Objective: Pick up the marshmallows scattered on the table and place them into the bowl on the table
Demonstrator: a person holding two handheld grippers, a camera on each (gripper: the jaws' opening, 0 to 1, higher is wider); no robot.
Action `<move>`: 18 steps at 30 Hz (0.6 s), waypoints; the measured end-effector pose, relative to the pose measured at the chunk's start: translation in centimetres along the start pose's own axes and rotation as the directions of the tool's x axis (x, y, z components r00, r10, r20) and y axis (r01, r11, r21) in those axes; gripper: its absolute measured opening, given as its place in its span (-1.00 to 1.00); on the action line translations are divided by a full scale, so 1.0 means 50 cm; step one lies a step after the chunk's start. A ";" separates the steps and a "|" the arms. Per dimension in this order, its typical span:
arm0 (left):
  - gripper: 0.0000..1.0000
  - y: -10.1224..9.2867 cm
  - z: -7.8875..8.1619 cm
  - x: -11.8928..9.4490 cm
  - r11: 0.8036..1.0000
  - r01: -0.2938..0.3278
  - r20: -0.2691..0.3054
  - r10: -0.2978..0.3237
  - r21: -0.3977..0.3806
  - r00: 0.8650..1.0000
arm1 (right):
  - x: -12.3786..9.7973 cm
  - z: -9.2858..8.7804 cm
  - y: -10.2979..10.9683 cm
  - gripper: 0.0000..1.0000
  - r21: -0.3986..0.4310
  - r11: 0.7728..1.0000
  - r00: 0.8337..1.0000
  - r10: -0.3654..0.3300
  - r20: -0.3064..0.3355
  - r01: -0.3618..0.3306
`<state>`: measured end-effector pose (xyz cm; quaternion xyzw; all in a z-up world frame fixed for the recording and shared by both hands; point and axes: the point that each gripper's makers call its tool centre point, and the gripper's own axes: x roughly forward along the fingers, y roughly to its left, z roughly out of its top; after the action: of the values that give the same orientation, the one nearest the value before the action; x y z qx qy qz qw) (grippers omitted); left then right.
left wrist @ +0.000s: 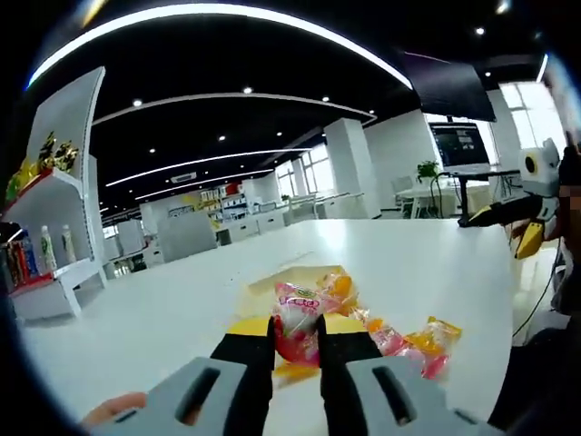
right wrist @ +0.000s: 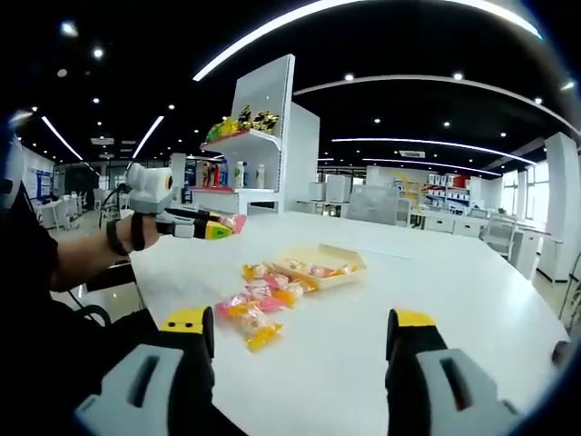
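Observation:
My left gripper is shut on a pink-wrapped marshmallow, held up above the white table. Just beyond it lies the shallow pale-yellow bowl, with more orange and pink wrapped marshmallows scattered to the right. In the right gripper view, my right gripper is open with its jaws wide apart and nothing between them. A cluster of marshmallows lies ahead of it, and the bowl holds a few. The left gripper shows at the left with the pink marshmallow in its tips.
A white shelf unit with bottles and snacks stands past the table's far-left edge. A person's arm reaches in from the left. The right gripper hovers at the table's right edge. Desks and a monitor fill the background.

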<state>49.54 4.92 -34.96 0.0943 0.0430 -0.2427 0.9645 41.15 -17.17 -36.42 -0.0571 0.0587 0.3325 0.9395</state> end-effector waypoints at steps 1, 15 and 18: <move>-0.63 -0.001 0.003 0.004 1.000 0.003 -0.003 -0.003 0.010 1.000 | 0.000 0.001 -0.001 0.48 -0.002 1.000 1.000 -0.001 0.000 0.001; -0.63 0.020 0.036 0.054 0.999 0.016 -0.007 -0.016 0.049 1.000 | 0.002 -0.002 -0.008 0.48 -0.001 1.000 1.000 -0.002 -0.003 0.002; -0.63 0.026 0.037 0.062 0.999 0.015 -0.008 -0.015 0.038 1.000 | 0.002 -0.004 -0.008 0.48 -0.002 1.000 1.000 -0.002 -0.005 0.002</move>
<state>52.96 4.24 -33.34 0.1130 0.0429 -0.2504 0.9606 41.48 -17.46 -36.60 -0.0588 0.0609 0.3313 0.9397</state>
